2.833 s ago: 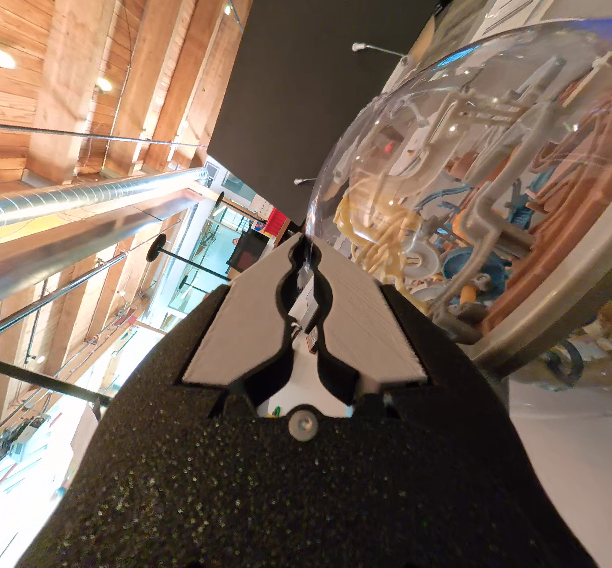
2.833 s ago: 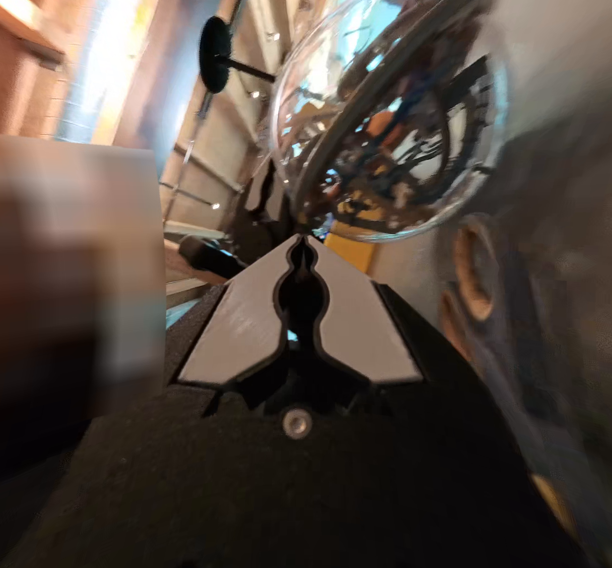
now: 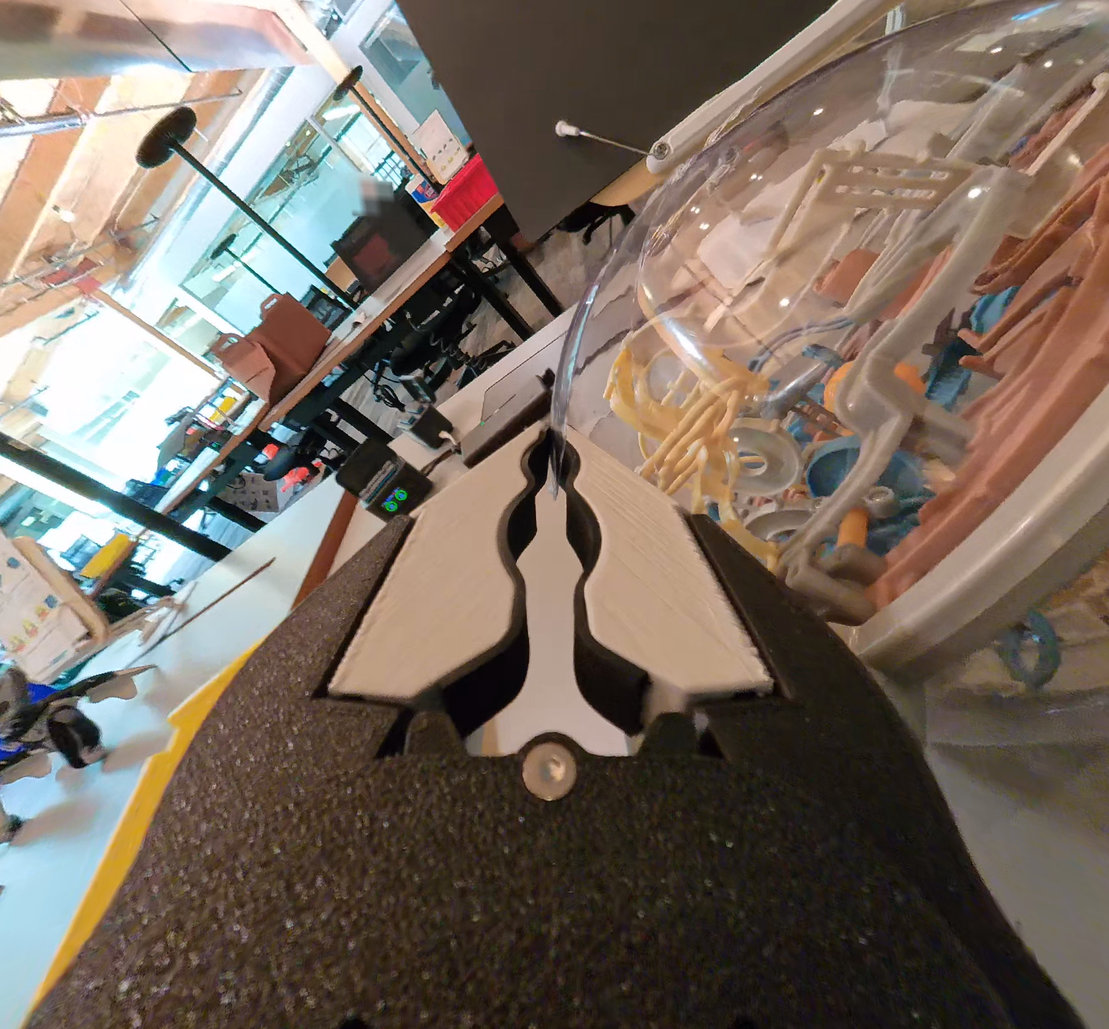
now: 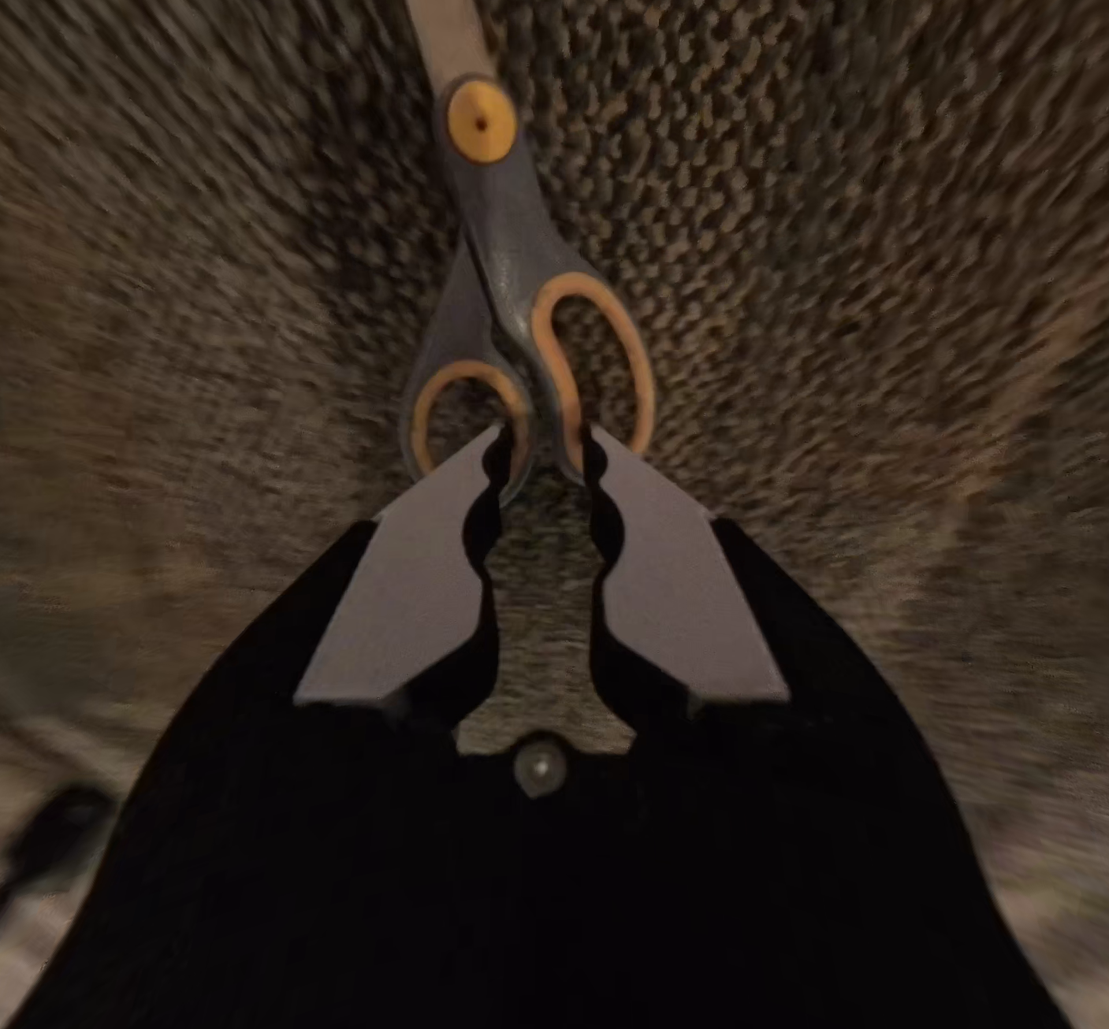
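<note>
Left wrist view showed the left gripper's (image 3: 555,460) jaws pinched onto the clear globe (image 3: 840,256) at its edge, while the right gripper's (image 4: 543,436) jaws clamped the scissors (image 4: 516,256) by their handles above blurred carpet (image 4: 840,160).

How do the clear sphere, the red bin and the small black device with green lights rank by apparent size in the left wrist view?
1. clear sphere, far the largest, though nearest the camera.
2. small black device with green lights.
3. red bin, about alike but farther off, so unsure.

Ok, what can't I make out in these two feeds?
Right wrist view: scissors blade tips cut off by the top edge.
Right wrist view: whether the right claw grips the handles; its fingers cover the contact.
Right wrist view: carpet, motion-blurred.
Left wrist view: clear globe far side, cut off by the right edge.
</note>
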Demonstrator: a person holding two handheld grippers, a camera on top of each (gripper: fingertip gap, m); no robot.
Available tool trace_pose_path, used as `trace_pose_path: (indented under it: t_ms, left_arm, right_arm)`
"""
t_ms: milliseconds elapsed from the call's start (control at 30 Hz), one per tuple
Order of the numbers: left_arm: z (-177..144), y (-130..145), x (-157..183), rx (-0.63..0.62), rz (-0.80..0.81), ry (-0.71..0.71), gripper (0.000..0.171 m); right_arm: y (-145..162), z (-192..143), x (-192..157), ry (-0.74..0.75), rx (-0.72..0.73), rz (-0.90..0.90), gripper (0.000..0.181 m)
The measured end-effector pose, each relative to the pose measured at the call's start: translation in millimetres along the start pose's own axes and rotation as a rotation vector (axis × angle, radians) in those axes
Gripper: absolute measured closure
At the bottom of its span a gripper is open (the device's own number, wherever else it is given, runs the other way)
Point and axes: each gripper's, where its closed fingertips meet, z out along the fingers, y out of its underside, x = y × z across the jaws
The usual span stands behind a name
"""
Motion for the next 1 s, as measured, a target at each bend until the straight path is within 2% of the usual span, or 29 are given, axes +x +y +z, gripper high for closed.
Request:
trace_pose_path:
  t_ms: [100,133,167,300,433,533,667,733,833,1000]
  left_arm:
    - [1,7,-1,-0.026,-0.119,0.032,0.171]
    - [2,7,-1,-0.029,-0.15,0.049,0.171]
    - [2,7,0,-0.028,-0.175,0.07,0.171]
    - [-1,10,2,-0.041,-0.239,0.136,0.167]
    - [-15,21,6,-0.081,-0.352,0.238,0.159]
    - [-28,30,9,-0.089,-0.469,0.33,0.154]
    - [-41,41,7,-0.037,-0.518,0.372,0.151]
    - [-46,47,7,-0.018,-0.507,0.371,0.151]
    - [-51,54,3,-0.034,-0.502,0.36,0.151]
    - [-54,54,-3,-0.072,-0.545,0.315,0.151]
  right_arm:
    - [-10,-32,-38,-0.216,0.177,0.31,0.161]
    - [-13,-48,-49,-0.28,0.245,0.399,0.172]
    - [-13,-63,-57,-0.316,0.299,0.474,0.176]
    - [12,-117,-86,-0.378,0.401,0.623,0.181]
    - [19,-188,-104,-0.534,0.58,0.843,0.181]
    - [37,-214,-112,-0.501,0.562,0.877,0.181]
    - [71,-201,-122,-0.329,0.484,0.79,0.181]
    - [83,-183,-135,-0.323,0.456,0.765,0.158]
    - [102,-148,-156,-0.28,0.419,0.747,0.138]
    - [129,-83,-198,-0.168,0.291,0.641,0.131]
